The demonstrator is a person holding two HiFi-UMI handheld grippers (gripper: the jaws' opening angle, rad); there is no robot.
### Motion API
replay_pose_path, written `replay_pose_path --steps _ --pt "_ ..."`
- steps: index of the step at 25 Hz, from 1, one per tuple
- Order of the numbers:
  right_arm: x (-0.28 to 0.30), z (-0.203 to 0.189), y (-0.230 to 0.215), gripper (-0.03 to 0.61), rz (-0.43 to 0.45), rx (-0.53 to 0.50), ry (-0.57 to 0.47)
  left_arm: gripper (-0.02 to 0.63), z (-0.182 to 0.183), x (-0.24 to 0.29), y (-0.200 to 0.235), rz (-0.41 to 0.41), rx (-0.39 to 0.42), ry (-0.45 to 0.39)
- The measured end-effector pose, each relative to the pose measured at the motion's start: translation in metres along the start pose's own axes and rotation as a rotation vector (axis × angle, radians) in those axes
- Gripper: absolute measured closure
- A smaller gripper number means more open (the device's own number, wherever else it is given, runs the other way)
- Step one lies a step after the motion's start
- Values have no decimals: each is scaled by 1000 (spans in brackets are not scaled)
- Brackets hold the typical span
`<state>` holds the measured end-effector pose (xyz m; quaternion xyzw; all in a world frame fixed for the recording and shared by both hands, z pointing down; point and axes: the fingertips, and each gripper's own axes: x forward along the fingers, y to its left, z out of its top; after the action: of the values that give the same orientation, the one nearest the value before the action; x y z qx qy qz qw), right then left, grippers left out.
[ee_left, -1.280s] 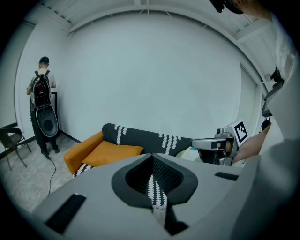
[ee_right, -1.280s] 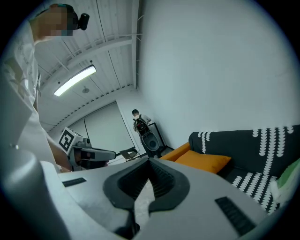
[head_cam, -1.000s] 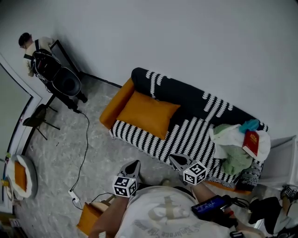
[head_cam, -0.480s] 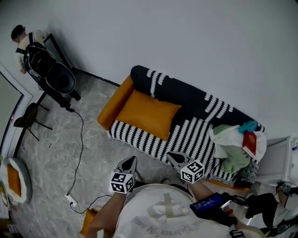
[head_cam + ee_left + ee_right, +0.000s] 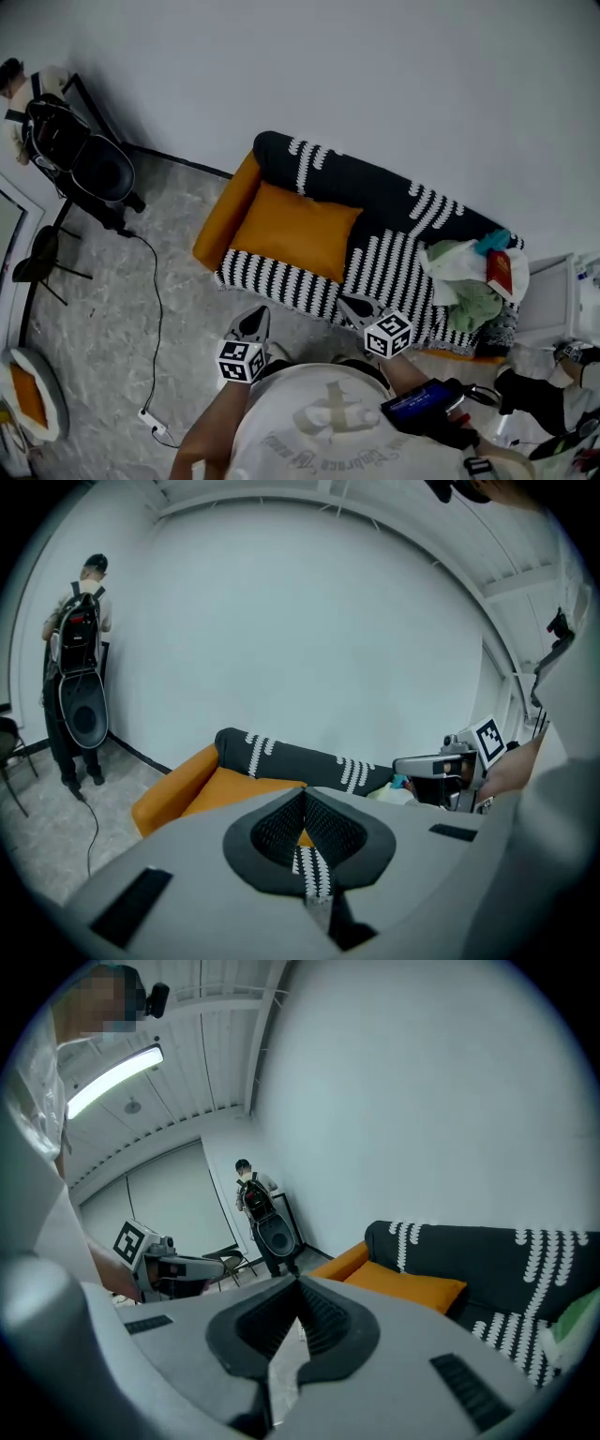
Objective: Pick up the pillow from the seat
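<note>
Overhead only, perhaps a book (image 5: 498,273) shows; pillow (image 5: 295,228) lies on seat (image 5: 281,278).

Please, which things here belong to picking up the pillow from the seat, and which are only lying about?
For the job:
- pillow
- sofa
- left tongs and right tongs, both shut and empty

Lying about:
- clothes
- red book
- cable on the floor
- chair

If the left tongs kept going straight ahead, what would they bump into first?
Probably the sofa: the shut left tongs point at its striped seat, just in front of the orange pillow. Depth is hard to judge, so it could be the pillow itself.
</note>
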<state>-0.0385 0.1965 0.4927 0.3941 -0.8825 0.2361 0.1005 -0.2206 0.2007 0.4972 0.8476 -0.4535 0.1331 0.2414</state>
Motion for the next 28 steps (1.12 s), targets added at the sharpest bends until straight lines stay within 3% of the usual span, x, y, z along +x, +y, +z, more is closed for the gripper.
replay_pose_path --steps 8,16,28 --pt "30 10 5 565 -99 64 -30 604 8 -12 59 -16 22 14" --pt "57 13 5 565 -127 63 -2 604 12 -10 89 -18 12 10" --pt "98 -13 -38 565 -173 94 78 604 17 14 128 15 17 52"
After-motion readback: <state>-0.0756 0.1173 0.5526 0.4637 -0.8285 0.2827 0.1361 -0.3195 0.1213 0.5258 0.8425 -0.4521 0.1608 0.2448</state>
